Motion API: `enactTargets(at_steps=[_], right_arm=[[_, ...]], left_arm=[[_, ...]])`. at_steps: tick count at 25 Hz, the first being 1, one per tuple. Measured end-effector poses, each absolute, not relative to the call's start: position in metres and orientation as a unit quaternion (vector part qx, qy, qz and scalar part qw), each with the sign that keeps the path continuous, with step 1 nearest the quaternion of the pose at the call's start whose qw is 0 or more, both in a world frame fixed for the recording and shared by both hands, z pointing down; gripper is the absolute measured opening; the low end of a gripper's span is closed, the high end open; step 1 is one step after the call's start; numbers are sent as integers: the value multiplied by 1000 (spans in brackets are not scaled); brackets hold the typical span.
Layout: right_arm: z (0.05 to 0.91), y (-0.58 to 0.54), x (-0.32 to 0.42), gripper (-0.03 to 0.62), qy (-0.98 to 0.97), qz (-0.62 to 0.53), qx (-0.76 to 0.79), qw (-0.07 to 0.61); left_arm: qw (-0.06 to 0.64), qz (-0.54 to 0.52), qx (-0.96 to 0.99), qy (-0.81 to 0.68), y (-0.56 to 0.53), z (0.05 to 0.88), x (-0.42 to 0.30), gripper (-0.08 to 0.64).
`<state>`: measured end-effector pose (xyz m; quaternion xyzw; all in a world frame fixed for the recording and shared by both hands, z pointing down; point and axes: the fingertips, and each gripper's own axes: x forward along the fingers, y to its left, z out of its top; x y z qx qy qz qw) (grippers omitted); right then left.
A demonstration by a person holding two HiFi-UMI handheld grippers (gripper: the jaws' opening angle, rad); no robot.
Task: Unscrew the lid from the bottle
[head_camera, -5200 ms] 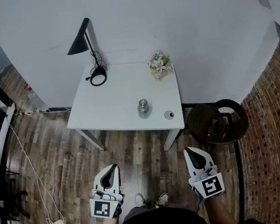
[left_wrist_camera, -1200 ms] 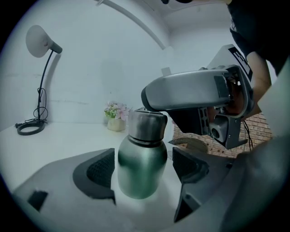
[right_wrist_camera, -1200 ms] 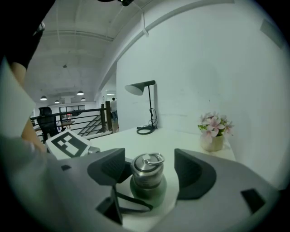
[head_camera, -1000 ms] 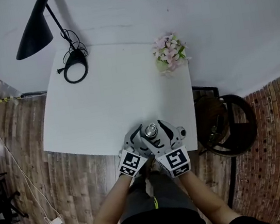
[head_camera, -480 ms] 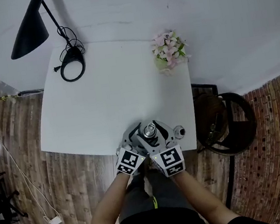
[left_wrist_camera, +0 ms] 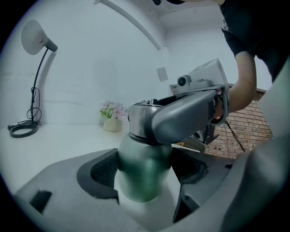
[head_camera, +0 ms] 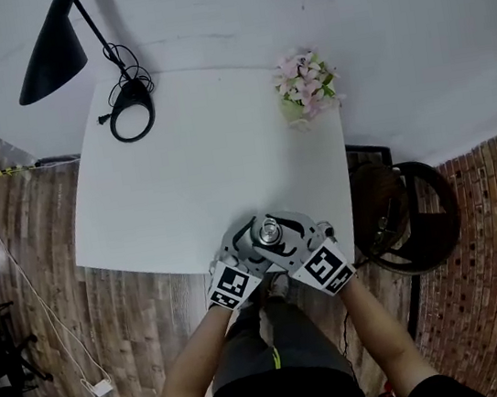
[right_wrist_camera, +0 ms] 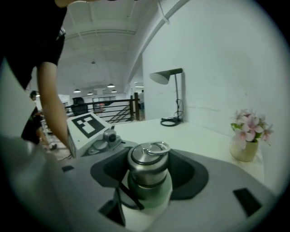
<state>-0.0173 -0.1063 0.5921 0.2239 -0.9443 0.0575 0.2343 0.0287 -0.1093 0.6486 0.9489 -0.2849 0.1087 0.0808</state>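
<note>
1. Stands the bottle upright at the near edge of the white table, right of centre, well apart from the lamp and the flowers at the far side.
2. Clamps the green body low down in the left gripper, dark pads pressed on both sides, so as to steady it.
3. Reaches in from the near right with the right gripper at the height of the steel lid. Has just been closing those jaws, which stand wide, with the lid between them and the pads seemingly against its sides.
4. Shows the lid seated squarely on the neck with its ring lying on top and no gap visible beneath. Judged not yet loosened, or barely so.
5. Leaves nearly everything to do: twist the lid against the left hold, probably over several fresh grips, then lift it clear of the neck.
</note>
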Motion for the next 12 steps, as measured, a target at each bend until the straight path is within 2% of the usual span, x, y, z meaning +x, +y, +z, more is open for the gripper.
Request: enactTargets(at_steps=[5,12], right_arm=[[593,-104,-22,270,-959,76,91,256],[593,-102,-22,270,-960,70,108,249]], left_arm=[[84,105,948,-289,-112,648,28,376],[81,108,949,-284,-109,649,29,376]])
